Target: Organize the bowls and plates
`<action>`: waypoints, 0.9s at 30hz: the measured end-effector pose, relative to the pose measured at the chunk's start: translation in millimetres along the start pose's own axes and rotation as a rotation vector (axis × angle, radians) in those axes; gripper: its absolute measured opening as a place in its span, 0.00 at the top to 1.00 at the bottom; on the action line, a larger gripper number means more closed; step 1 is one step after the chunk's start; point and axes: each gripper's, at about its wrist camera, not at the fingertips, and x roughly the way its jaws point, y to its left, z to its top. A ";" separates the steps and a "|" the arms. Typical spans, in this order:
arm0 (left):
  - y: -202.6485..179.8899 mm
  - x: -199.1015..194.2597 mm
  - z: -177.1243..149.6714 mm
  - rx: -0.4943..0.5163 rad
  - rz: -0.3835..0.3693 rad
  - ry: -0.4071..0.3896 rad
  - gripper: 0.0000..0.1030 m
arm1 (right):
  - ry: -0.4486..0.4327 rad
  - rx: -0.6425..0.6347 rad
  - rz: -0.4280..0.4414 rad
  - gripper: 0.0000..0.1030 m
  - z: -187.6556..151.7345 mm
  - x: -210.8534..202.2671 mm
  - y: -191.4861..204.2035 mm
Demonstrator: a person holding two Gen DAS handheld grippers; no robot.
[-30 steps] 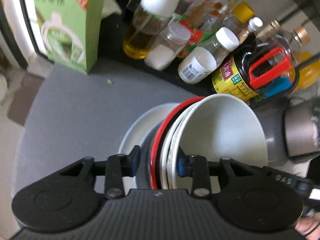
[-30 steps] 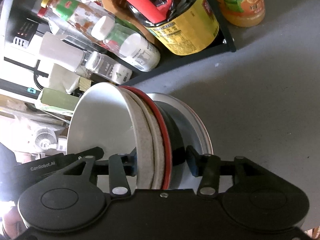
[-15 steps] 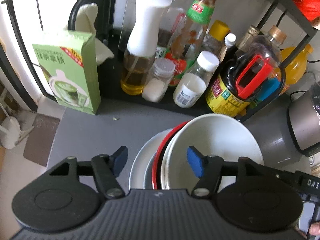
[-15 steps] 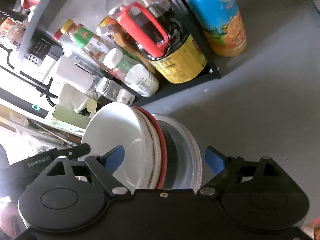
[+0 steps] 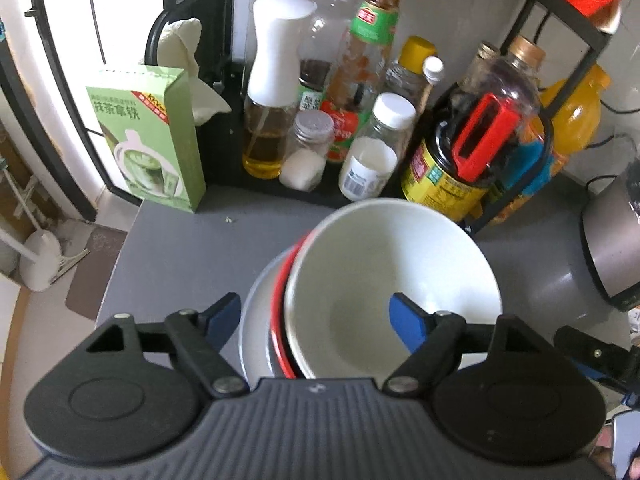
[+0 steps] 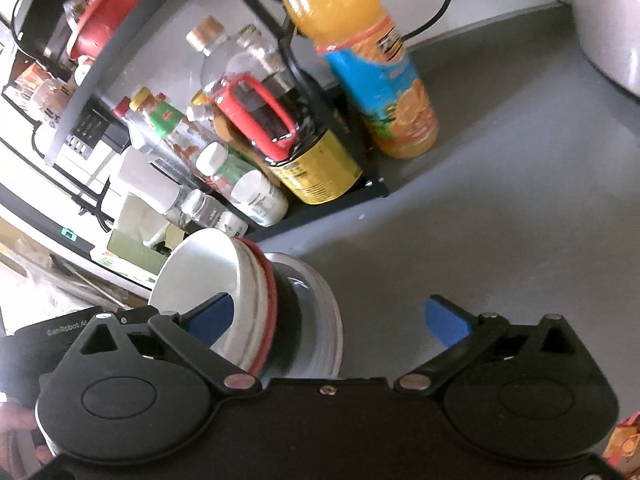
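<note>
A: Left wrist view first. What do you see?

B: The left gripper [image 5: 312, 318] has its fingers spread wide and grips nothing. Between and beyond them sits the stack [image 5: 360, 300]: a white bowl [image 5: 392, 280] on top, a red-rimmed dish [image 5: 286, 304] under it, and a pale plate [image 5: 254, 320] at the bottom, all resting on the grey tabletop [image 5: 180, 248]. Bottles [image 5: 352, 100] crowd a black rack behind, with a green box [image 5: 148, 140] off to one side.

A: And the right wrist view?

B: The right gripper [image 6: 330, 318] is also wide open and empty. One finger overlaps the white bowl's rim in the picture; whether it touches I cannot tell. The stack lies toward that finger's side, near the rack, with an orange drink bottle [image 6: 368, 72] well apart.

A: So which step is this?

B: I judge the dishes are nested and set down, with both grippers free of them. Next, probably back both away without nudging the bowl, or check whether any other dish needs adding.
</note>
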 end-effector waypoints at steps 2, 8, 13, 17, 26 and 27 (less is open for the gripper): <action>-10.5 -9.7 -6.8 -0.018 0.005 -0.018 0.22 | -0.010 -0.016 0.004 0.00 -2.0 -12.5 -10.2; -46.1 -41.2 -34.5 -0.080 0.043 -0.085 0.11 | -0.031 -0.033 0.016 0.00 -6.3 -58.3 -45.7; -73.5 -65.4 -68.7 -0.099 0.038 -0.142 0.03 | -0.080 -0.022 0.024 0.00 -11.7 -99.7 -75.4; -93.4 -86.0 -96.5 -0.099 0.040 -0.172 0.00 | -0.118 -0.032 0.026 0.00 -19.7 -125.9 -90.1; -112.7 -131.5 -136.9 -0.124 0.034 -0.261 0.00 | -0.154 -0.097 0.040 0.00 -42.7 -167.3 -95.9; -112.3 -135.0 -140.1 -0.123 0.030 -0.267 0.00 | -0.162 -0.100 0.042 0.00 -44.0 -170.8 -94.9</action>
